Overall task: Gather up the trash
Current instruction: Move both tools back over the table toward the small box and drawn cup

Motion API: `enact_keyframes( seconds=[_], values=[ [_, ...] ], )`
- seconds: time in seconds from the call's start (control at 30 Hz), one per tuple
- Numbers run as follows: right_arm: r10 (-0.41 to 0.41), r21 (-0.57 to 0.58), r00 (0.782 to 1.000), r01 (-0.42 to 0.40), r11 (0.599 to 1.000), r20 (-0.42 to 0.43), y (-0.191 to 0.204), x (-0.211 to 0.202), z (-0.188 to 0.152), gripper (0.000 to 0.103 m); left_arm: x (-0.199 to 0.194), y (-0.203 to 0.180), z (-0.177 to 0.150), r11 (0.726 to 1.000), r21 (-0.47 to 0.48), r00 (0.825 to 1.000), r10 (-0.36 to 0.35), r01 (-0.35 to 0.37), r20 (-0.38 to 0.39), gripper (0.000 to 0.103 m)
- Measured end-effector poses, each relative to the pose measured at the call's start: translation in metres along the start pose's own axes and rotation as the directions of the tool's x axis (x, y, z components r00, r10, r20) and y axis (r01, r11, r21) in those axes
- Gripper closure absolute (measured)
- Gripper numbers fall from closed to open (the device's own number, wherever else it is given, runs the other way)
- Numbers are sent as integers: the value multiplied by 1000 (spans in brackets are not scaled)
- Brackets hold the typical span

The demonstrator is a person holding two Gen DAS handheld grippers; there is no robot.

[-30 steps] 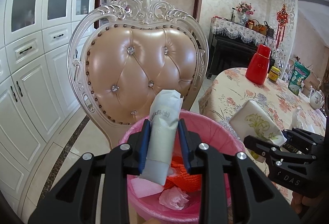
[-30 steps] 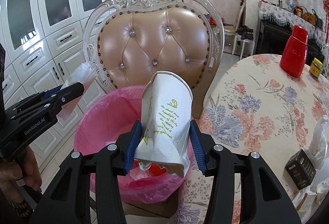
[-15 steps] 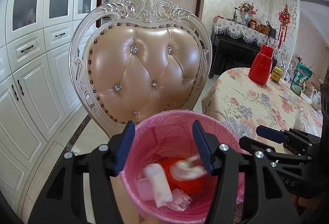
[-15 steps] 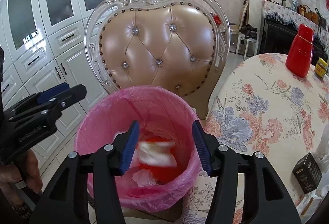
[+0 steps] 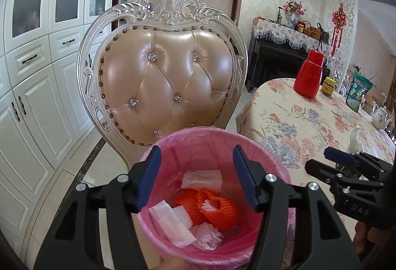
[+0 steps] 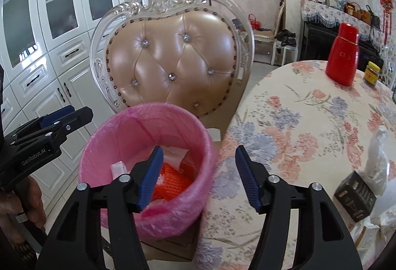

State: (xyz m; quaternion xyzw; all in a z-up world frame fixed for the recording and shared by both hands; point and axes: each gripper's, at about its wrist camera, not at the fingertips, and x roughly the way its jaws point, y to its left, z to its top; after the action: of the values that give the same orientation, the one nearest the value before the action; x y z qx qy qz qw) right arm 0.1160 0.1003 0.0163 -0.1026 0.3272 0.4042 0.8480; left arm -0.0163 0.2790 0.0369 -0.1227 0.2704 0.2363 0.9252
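The left gripper (image 5: 196,174) is held over the bin (image 5: 267,156), its jaws about half open with nothing between them; they have just been opening. The right gripper (image 6: 199,177) is also about half open and empty, jaws likewise just opened, straddling the bin's rim at 3 o'clock. The trash is seen inside the pink liner: a white paper cup (image 5: 201,178) at 12 o'clock, orange foam netting (image 5: 210,208) in the middle, a white wrapper (image 5: 170,223) at 7 o'clock and a crumpled tissue (image 5: 206,236) at 6 o'clock. In the right view most of this is hidden by the near wall and the left jaw. The bin's base is cut off. On the counter (image 6: 297,121) at 4 o'clock a black box (image 6: 355,195) and a white bag (image 6: 378,156) lie, partly cropped; the box's print cannot be read. A hand (image 6: 27,205) is glimpsed at 8 o'clock.
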Motion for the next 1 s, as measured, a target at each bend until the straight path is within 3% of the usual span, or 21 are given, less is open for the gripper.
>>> enact_keyframes(
  seconds=[0.17,1.0],
  values=[
    [-35,23,999,35,999,19,-19,-18,-9,37,-4,-14,-4,1000,4,1000,-24,24,0,41],
    [-250,162,967,239,957,52,-166,-114,-68,35,-3,-158,-29,973,132,981,-185,190,-51,38]
  ],
)
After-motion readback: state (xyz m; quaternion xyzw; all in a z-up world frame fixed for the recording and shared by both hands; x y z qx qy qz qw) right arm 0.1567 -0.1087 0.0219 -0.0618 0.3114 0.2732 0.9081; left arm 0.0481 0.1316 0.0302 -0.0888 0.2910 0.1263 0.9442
